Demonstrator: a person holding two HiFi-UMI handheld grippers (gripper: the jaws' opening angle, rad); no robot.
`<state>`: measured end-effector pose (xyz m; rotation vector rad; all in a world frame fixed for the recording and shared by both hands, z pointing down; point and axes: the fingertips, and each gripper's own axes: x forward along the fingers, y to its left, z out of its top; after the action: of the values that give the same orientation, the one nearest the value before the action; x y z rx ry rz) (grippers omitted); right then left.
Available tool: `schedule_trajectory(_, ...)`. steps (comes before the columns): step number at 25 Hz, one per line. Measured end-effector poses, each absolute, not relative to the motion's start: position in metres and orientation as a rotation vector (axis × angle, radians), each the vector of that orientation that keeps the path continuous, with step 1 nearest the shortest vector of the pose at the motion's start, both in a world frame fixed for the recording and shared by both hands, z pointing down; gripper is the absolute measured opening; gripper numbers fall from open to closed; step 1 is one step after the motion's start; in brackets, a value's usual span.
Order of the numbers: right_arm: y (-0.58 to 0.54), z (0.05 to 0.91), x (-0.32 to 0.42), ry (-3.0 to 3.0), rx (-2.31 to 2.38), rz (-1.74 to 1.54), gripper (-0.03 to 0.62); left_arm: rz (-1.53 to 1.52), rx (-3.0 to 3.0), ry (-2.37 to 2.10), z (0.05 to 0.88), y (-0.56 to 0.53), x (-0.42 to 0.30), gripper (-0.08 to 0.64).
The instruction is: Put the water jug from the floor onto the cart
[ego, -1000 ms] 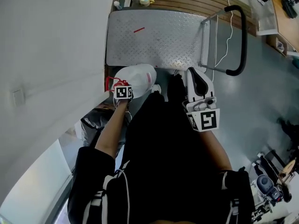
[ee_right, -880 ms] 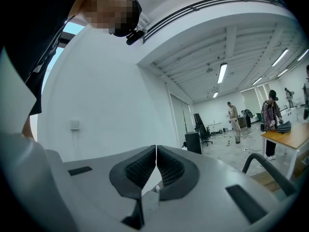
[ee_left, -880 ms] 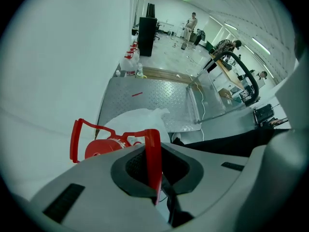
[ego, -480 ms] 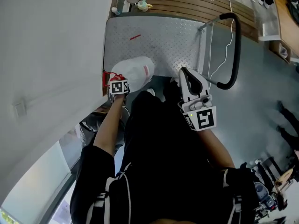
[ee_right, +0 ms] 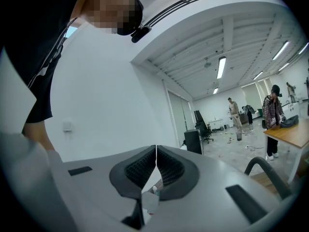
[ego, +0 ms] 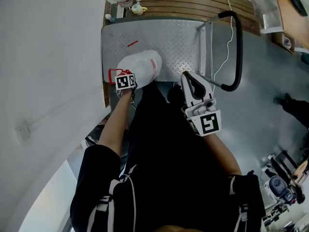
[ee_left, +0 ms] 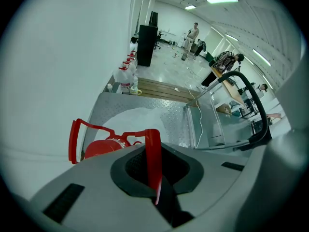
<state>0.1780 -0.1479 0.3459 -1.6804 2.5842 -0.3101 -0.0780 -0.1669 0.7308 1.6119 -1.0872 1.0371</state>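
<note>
The left tongs (ee_left: 155, 178) pinch the translucent white jug's (ego: 142, 66) thin red handle (ee_left: 150, 146), which could slip under weight; right tongs (ee_right: 156, 166) closed, empty.

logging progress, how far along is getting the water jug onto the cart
Done: the water jug looks lifted off the floor, hanging over the near edge of the cart deck. In hand: the left gripper is shut on its red handle; the right gripper is shut and empty. Left: set the jug down on the deck and release.
</note>
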Motion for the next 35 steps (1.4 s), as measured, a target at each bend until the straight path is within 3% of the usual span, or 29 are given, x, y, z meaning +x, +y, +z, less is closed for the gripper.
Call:
schedule_trajectory(11,-0.157,0.357,0.170,2.563,-1.825,-0.319,0.018,0.884,1.673,-0.999,0.755,-0.214,-0.021,0.032)
schedule_trajectory(27,-0.142,0.354,0.208,2.558,-1.896,-0.297,0.018,0.737,1.719,-0.807,0.764,-0.201,0.070,0.038)
schedule_trajectory(35,-0.124,0.354,0.241,2.533,-1.926,-0.223,0.018,0.756,1.761,-0.799,0.772,-0.197,0.097,0.109)
